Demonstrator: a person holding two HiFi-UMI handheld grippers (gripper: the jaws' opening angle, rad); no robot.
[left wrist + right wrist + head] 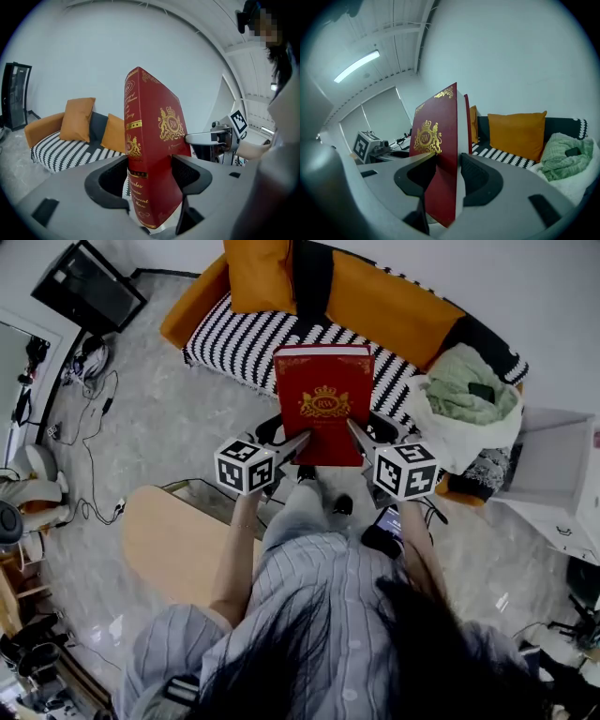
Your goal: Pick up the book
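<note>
My left hand-held gripper (302,439) and right hand-held gripper (356,430) clamp the book (323,404); lift looks done, next: carry level

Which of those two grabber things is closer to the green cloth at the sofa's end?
Right. The right gripper grips the red book at the edge facing the green cloth; the left gripper grips the opposite edge, farther away.

Head view overhead; gripper views close on book (323,399)
</note>
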